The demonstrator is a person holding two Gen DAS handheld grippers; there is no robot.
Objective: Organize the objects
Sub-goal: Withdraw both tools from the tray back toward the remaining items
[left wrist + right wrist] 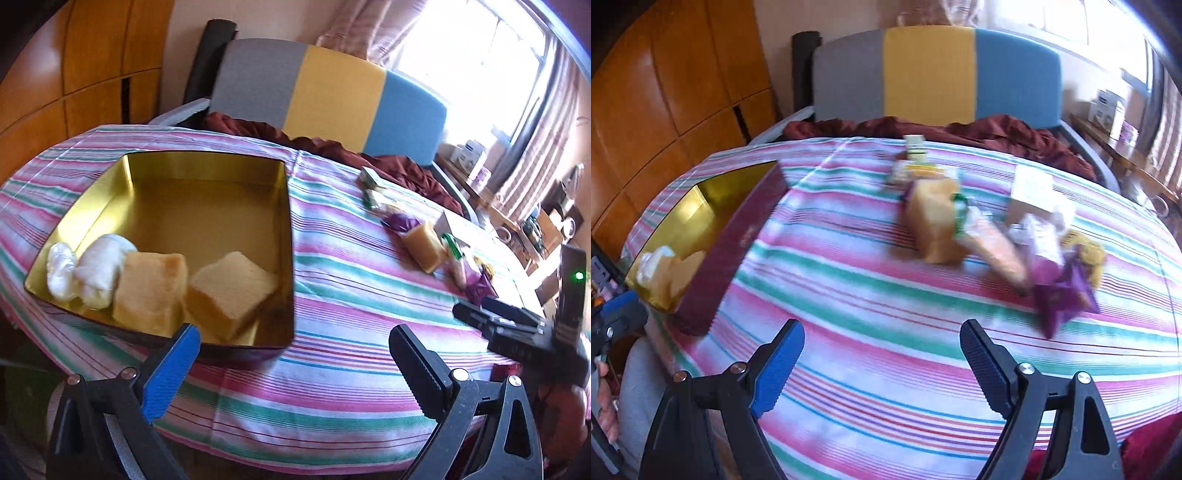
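A gold-lined tin box (207,166) with dark red outer walls sits on the striped cloth; it also shows at left in the right wrist view (738,236). In it lie two yellow sponge blocks (151,288) (232,288) and two white wrapped pieces (99,273). A third yellow block (424,243) (934,225) lies in a loose pile of packets, with a purple wrapper (1063,291) and a long tan packet (997,254). My left gripper (295,354) is open and empty just in front of the box. My right gripper (882,350) is open and empty, short of the pile.
The striped cloth (886,406) covers the whole surface. A dark red blanket (960,129) and a grey, yellow and blue headboard (931,74) lie behind. Small green and white cartons (373,181) sit at the far side. A wooden wardrobe (665,92) stands at left.
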